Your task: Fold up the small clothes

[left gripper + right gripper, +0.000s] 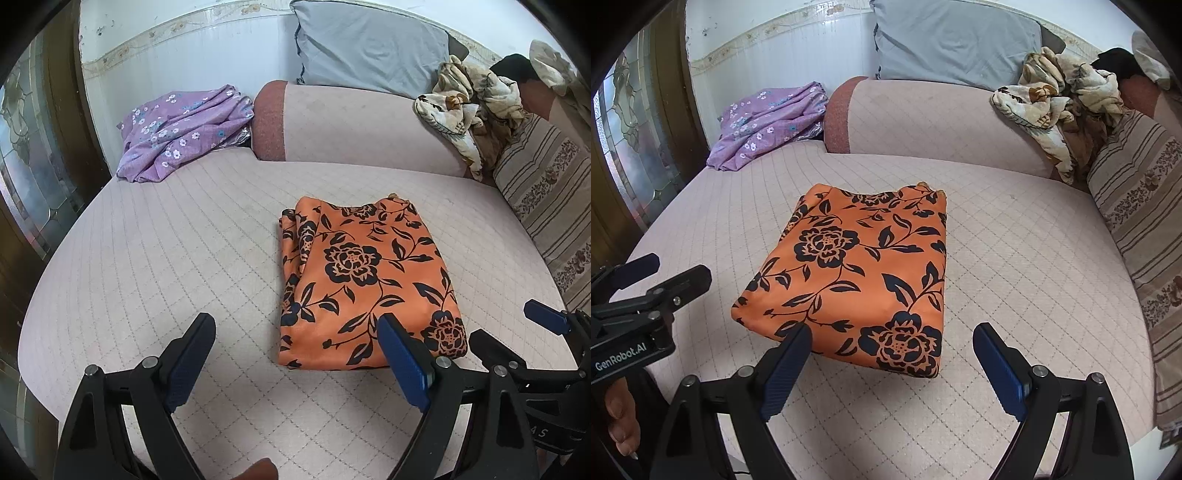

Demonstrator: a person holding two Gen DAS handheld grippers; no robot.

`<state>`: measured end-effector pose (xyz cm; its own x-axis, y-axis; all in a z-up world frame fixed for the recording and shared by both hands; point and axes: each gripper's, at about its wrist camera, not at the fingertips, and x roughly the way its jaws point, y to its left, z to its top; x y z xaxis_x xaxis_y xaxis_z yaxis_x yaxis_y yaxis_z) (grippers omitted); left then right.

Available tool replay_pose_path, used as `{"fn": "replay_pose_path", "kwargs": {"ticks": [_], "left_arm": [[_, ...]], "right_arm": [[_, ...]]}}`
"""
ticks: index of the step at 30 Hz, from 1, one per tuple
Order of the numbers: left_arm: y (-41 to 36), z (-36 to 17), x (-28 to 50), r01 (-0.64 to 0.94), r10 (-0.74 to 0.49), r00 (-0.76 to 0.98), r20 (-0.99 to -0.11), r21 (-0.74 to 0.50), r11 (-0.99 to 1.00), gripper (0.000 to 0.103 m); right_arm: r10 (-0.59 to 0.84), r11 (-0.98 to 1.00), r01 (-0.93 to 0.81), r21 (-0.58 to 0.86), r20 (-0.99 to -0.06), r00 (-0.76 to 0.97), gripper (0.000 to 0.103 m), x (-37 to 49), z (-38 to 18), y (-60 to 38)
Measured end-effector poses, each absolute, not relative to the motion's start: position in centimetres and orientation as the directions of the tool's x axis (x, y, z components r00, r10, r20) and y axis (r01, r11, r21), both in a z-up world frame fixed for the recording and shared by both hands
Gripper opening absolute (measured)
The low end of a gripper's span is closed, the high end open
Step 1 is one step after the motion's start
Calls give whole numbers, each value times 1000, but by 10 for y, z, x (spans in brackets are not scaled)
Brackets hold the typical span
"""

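Now both my left tool (pixel 297 349) and right tool (pixel 892 360) hang released near the bed's front edge; I'd pinch the folded orange black-flowered cloth's (pixel 860 277) near corners evenly.

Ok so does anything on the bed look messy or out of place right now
The orange floral garment lies neatly folded mid-bed, and both grippers are open and clear of it. The oddities sit further back: a purple floral cloth lies rumpled in the far left corner, and a beige floral blanket is bunched up over the bolster.
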<state>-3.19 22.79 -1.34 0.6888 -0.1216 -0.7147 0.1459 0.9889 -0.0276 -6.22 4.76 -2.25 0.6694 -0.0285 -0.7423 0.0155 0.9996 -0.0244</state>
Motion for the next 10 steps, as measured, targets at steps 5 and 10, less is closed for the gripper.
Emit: {"fn": "replay_pose_path", "kwargs": {"ticks": [5, 10], "left_arm": [[224, -13, -28, 149, -124, 690, -713, -28, 988, 89], [221, -12, -25, 159, -127, 701, -702, -20, 987, 89]], "right_arm": [[-32, 1000, 20, -25, -745, 667, 91, -60, -24, 48], [-32, 999, 23, -23, -747, 664, 91, -57, -26, 47]]}}
